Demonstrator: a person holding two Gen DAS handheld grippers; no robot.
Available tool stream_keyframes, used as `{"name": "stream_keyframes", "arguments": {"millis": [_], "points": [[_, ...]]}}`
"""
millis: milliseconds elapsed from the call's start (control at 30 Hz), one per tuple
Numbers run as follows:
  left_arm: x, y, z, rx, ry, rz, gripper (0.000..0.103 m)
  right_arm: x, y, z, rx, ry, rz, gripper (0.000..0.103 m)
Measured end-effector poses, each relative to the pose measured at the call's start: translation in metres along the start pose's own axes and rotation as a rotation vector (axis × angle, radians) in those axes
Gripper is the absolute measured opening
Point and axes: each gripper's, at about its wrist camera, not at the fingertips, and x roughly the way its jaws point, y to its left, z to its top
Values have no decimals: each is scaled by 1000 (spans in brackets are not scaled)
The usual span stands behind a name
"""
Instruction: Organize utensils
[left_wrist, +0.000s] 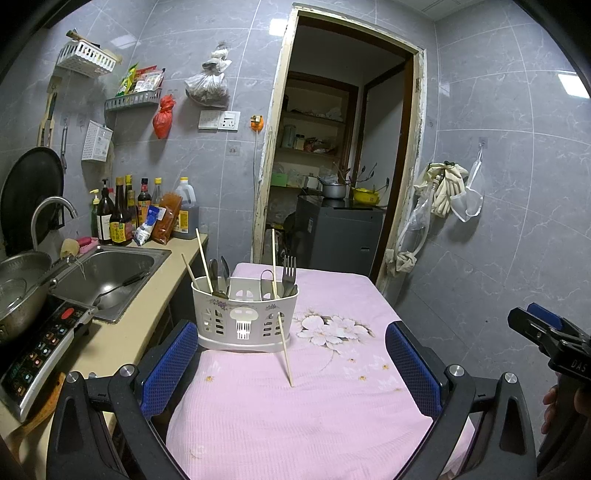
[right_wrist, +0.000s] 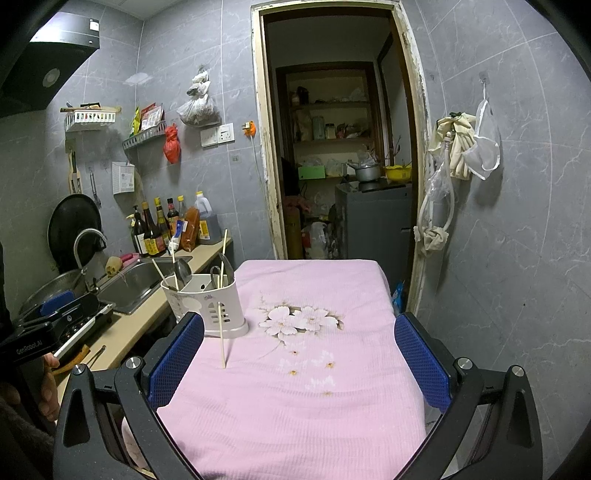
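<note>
pink-clothed tabletop (left_wrist: 295, 424) nearly cleared: one stray chopstick (left_wrist: 285, 349) leaning outside the white holder (left_wrist: 243, 314), other utensils already inside. left gripper (left_wrist: 291, 365) and right gripper (right_wrist: 299, 365) both spread wide, empty. next, probably: pinch stick, lift, drop in.

a pink flowered cloth (left_wrist: 295, 424) covers the table, bearing a white utensil caddy (left_wrist: 243, 319) and a leaning chopstick (left_wrist: 284, 343)
</note>
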Motion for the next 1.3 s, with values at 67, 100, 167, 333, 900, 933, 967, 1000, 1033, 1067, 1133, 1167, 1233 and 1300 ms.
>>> {"name": "stream_keyframes", "arguments": {"millis": [67,100,167,333,900,933,967,1000,1033,1067,1133,1167,1233,1300], "points": [[0,0,0,0,-1,0,102,1,0,0,0,1,0,101],[1,0,1,0,-1,1,102,0,0,0,0,1,0,101],[0,0,0,0,-1,1,102,1,0,1,0,2,0,101],[0,0,0,0,-1,0,102,0,-1,1,0,4,0,101],[0,1,0,0,0,-1,102,0,-1,4,-1,4,0,101],[0,1,0,0,0,-1,102,1,-1,4,-1,4,1,101],[-1,0,0,0,-1,0,102,1,-1,4,-1,4,1,101],[-1,0,0,0,0,-1,102,0,-2,4,-1,4,1,101],[-1,0,0,0,0,-1,102,0,-2,4,-2,5,1,101],[-1,0,0,0,0,0,102,1,-2,5,-2,5,1,101],[0,1,1,0,0,-1,102,0,-2,5,-2,5,1,101],[-1,1,0,0,0,-1,102,1,-2,5,-2,5,1,101],[-1,1,0,0,0,-1,102,1,-2,6,-2,5,2,101],[-1,2,1,0,0,-1,102,1,-1,6,-2,6,1,101]]}}
